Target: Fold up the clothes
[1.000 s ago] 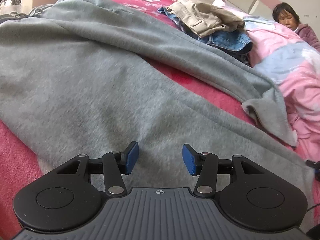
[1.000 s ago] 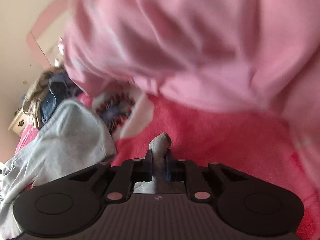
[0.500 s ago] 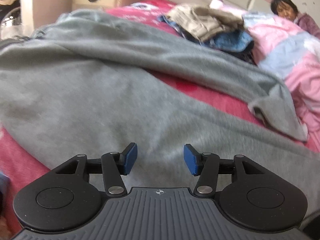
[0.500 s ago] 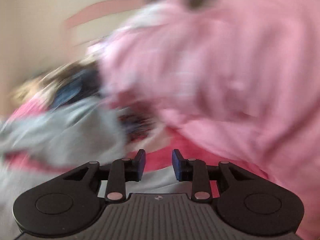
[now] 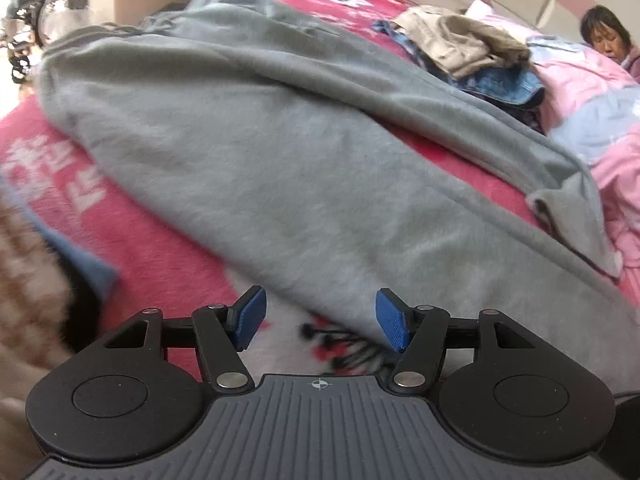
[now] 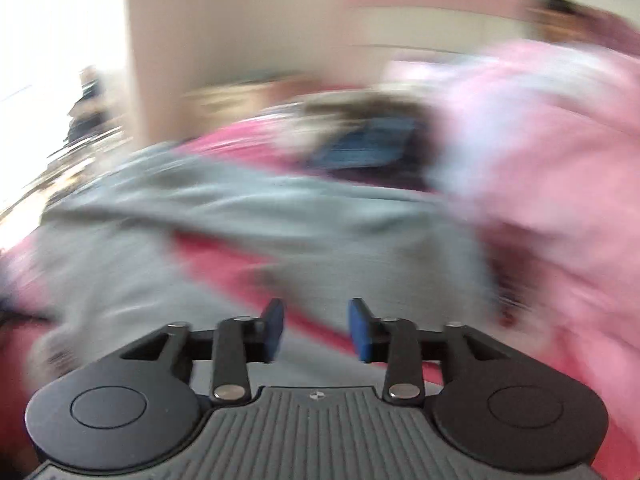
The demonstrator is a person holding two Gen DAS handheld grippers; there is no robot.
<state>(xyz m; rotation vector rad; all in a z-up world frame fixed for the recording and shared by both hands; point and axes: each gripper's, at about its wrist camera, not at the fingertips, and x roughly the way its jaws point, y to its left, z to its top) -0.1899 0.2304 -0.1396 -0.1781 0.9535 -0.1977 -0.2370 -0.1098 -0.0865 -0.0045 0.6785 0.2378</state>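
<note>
A red blanket [image 5: 168, 248] is covering the bed, and grey sweatpants [image 5: 280, 152] are lying spread across it, running from ten o'clock down to four o'clock in the left wrist view. A pink quilt [image 5: 592, 80] is bunching at two o'clock, with a pile of jeans and khaki clothes [image 5: 472, 52] at one o'clock. The left gripper [image 5: 318, 318] is hanging over the sweatpants' near edge, jaws apart and gripping nothing. The right gripper [image 6: 316, 330], in a blurred view, is likewise standing apart above the sweatpants [image 6: 256, 216].
</note>
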